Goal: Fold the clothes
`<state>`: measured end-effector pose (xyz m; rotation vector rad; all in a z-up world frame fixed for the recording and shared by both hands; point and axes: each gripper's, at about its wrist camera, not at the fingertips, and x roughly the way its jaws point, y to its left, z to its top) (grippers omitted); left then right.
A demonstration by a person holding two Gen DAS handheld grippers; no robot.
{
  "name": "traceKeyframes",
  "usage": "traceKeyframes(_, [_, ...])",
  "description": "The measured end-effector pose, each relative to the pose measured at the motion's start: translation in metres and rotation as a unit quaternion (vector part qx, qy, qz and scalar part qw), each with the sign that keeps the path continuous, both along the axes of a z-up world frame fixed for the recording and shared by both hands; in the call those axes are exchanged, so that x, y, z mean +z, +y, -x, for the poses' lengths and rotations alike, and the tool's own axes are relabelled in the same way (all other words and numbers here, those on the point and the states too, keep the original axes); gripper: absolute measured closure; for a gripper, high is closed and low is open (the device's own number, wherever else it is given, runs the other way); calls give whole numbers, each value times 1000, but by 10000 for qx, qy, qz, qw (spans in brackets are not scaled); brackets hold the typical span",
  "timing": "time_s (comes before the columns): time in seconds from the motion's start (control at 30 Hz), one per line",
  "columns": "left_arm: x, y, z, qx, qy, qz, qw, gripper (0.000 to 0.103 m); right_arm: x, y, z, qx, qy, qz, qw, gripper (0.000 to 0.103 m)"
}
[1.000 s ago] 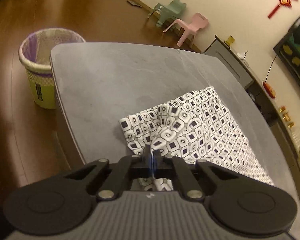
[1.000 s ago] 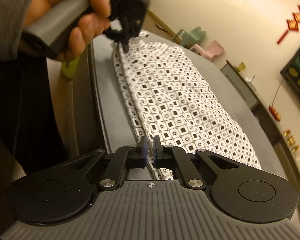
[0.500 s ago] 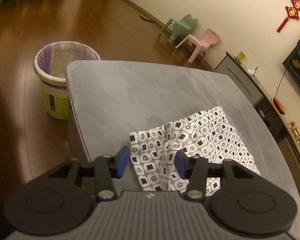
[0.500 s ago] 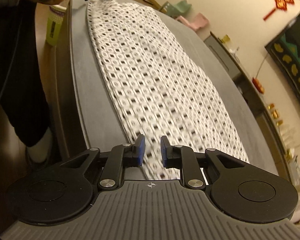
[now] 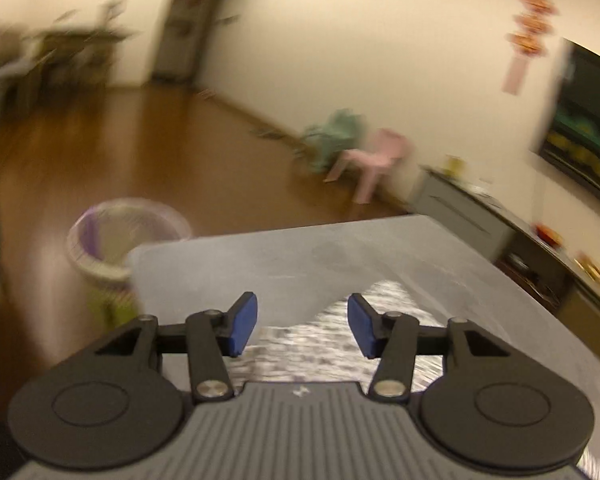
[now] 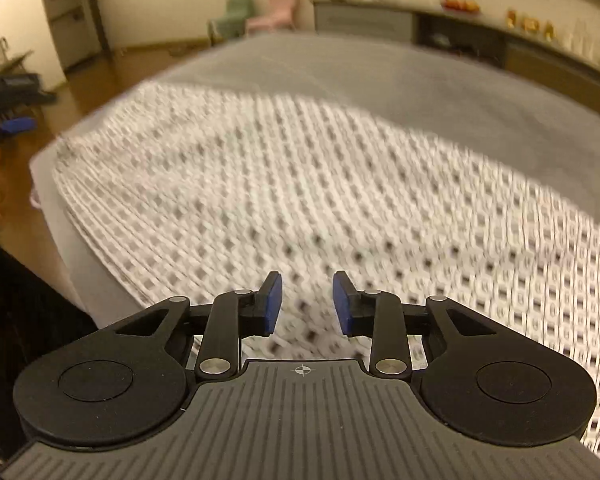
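A white cloth with a black square pattern (image 6: pixel 320 184) lies flat on the grey table (image 6: pixel 440 92). In the left wrist view only its near corner (image 5: pixel 340 336) shows, blurred. My left gripper (image 5: pixel 302 330) is open and empty, raised above that corner. My right gripper (image 6: pixel 307 307) is open and empty, held above the cloth's near edge. The left gripper also shows at the far left of the right wrist view (image 6: pixel 12 124), held in a hand.
A lined waste basket (image 5: pixel 128 240) stands on the wooden floor past the table's left end. Two small chairs, green (image 5: pixel 332 140) and pink (image 5: pixel 376 156), stand by the wall. A low cabinet (image 5: pixel 480 216) runs along the wall beyond the table.
Both grippers have let go of the cloth and opened. Both have lifted and swung away; the cloth now lies flat on the table.
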<state>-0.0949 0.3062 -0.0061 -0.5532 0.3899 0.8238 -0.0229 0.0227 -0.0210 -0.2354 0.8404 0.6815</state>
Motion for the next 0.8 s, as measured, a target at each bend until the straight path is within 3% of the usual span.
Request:
traceKeyframes(0.07, [-6,9,0,-114,-10,342,9994,50,1,0,19,384,-16,76,9992,66])
traceKeyframes(0.17, [-9,-5,-14,-989,156,276,9946,44,8,1,41,886,458,-127,9949,67])
traceKeyframes(0.2, [-10,-15,-21,-1401,241,223,9896,43,11,0,44,958,467,-120,9942,72])
traceKeyframes(0.3, [-24,-49,-48,-2813,529,571,9564,37,30,-3,31,745,64,-122,9971,73])
traceKeyframes(0.37, [-37,-74,-65,-3394,873,595,9347,37,42,-2,13,431,-374,56,9984,72])
traceKeyframes(0.4, [-41,-84,-73,-3510,1106,417,9289,38,40,1,0,324,-426,184,9984,72])
traceKeyframes(0.5, [-51,-93,-77,-3451,1551,-71,9256,38,22,3,-31,48,-389,537,9978,71])
traceKeyframes(0.57, [-52,-90,-73,-3266,1720,-252,9290,38,6,-3,-26,183,-257,535,9981,74])
traceKeyframes(0.63, [-51,-77,-66,-3020,1764,-240,9365,38,7,-10,-2,692,-65,509,9963,64])
traceKeyframes(0.73, [-43,-61,-62,-2780,1488,59,9489,39,11,-18,26,1307,145,635,9893,64])
traceKeyframes(0.8, [-34,-59,-74,-2899,1439,77,9462,39,14,-22,34,1467,224,662,9867,68])
